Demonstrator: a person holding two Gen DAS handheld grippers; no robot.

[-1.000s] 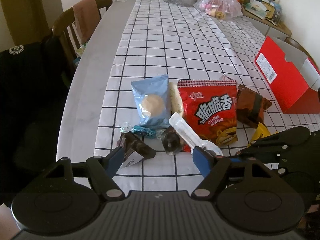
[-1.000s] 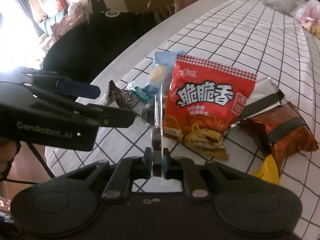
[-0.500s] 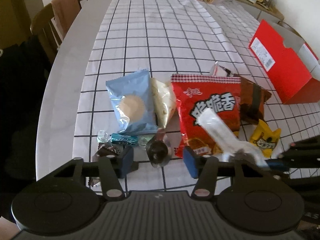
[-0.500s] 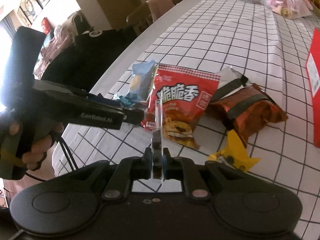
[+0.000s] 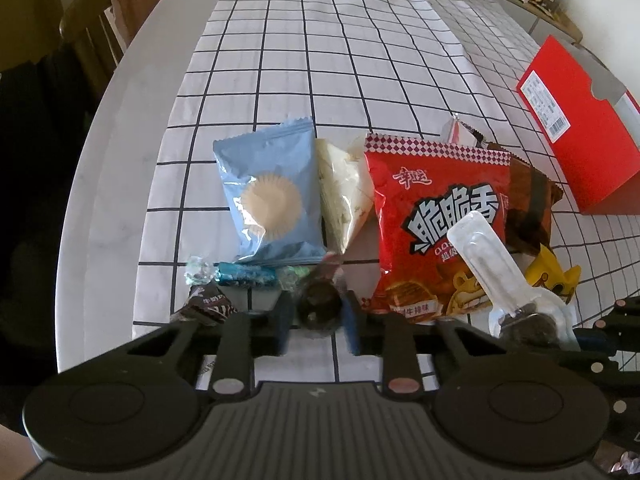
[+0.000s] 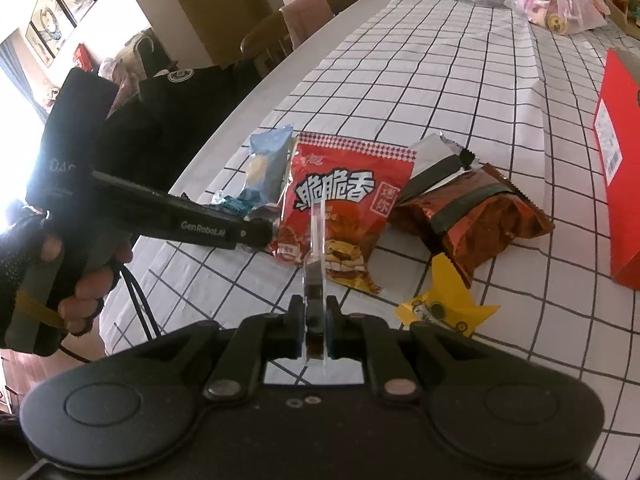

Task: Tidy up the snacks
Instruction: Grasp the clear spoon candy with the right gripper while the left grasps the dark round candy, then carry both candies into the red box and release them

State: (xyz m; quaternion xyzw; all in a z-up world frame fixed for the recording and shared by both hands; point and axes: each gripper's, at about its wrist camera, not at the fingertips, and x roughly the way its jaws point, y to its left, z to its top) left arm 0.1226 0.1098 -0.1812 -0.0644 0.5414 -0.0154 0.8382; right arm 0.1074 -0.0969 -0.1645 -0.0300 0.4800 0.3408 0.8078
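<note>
Lettering "GenRobot.AI" on left gripper [image 6: 272, 234], jaws just closing round dark round snack [image 5: 319, 307]; right gripper [image 6: 315, 322] clamps clear sachet [image 6: 316, 240].

My matt black plastic fingers [image 5: 285, 322] are pressing a glossy dark wrapped candy [image 5: 319, 307]; the checked tablecloth [image 5: 320, 60] is looking smooth, the red packet [image 5: 438, 224] shiny.

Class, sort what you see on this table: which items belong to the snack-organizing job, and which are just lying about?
Job:
- blue cake packet
- red crisp bag
- brown packet
- yellow wrapper
- round dark snack
- clear-packed snack

Lying about:
- red box
- plastic bags
- chair
</note>
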